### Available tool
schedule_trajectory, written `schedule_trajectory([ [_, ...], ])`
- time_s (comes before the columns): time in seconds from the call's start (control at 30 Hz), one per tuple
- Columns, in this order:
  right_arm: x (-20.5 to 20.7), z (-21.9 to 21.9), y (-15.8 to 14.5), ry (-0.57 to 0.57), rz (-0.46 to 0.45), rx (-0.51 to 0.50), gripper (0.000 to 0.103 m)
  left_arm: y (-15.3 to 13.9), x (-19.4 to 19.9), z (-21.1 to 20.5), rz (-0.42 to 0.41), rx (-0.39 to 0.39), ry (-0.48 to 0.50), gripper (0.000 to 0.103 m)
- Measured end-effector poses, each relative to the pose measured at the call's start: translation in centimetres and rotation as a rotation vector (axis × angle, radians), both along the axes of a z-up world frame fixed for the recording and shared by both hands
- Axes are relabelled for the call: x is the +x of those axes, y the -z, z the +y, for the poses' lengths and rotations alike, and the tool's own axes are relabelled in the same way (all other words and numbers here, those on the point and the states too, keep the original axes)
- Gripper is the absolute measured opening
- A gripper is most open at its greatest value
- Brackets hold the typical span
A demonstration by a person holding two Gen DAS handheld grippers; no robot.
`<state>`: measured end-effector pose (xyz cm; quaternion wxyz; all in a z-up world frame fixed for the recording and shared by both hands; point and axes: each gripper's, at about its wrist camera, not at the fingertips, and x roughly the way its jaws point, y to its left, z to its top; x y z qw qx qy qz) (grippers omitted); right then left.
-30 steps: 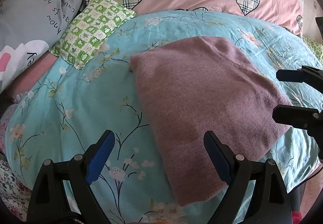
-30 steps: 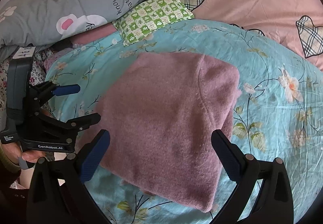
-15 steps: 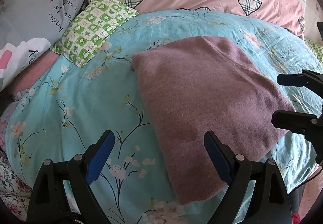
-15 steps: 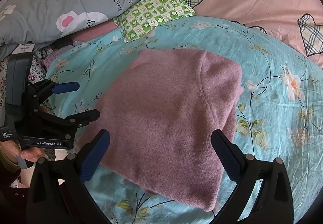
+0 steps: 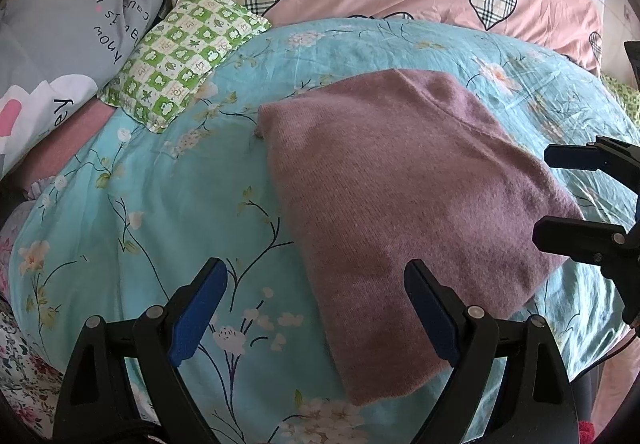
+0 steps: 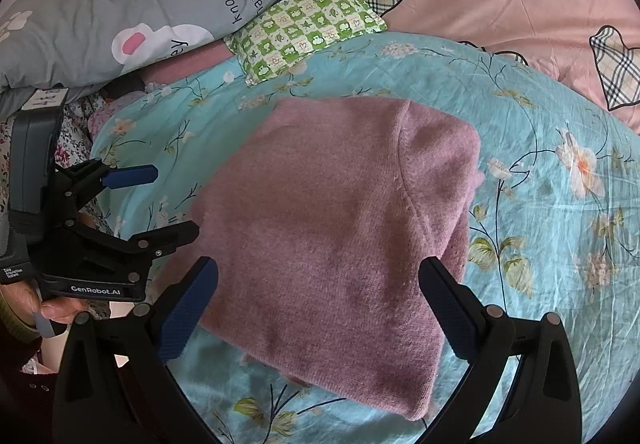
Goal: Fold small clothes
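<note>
Folded mauve knitted sweater [image 5: 404, 200] lies flat on turquoise floral bedspread [image 5: 168, 196]. Left claw [image 5: 316, 308] spread wide, empty, above its near edge. Right claw [image 6: 320, 308] likewise wide, empty. Green checked small pillow [image 5: 180, 52] well beyond.

Your hand [image 6: 48, 310] on the left gripper [image 6: 154, 200] is mostly cut off at the frame edge. The grey pillow's [image 6: 140, 4] printed text is partly folded away. The folded sweater [image 6: 340, 228] hides its own underlayers.
</note>
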<state>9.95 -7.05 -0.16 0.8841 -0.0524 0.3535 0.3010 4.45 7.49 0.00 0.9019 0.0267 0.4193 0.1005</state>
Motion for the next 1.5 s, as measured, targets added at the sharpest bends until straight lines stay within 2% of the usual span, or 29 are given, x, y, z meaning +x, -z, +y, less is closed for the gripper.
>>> schedule_trajectory([
  [1.5, -0.38, 0.16, -0.14, -0.003, -0.005, -0.009, 0.100, -0.43, -0.51, -0.63, -0.012, -0.001, 0.008, 0.091],
])
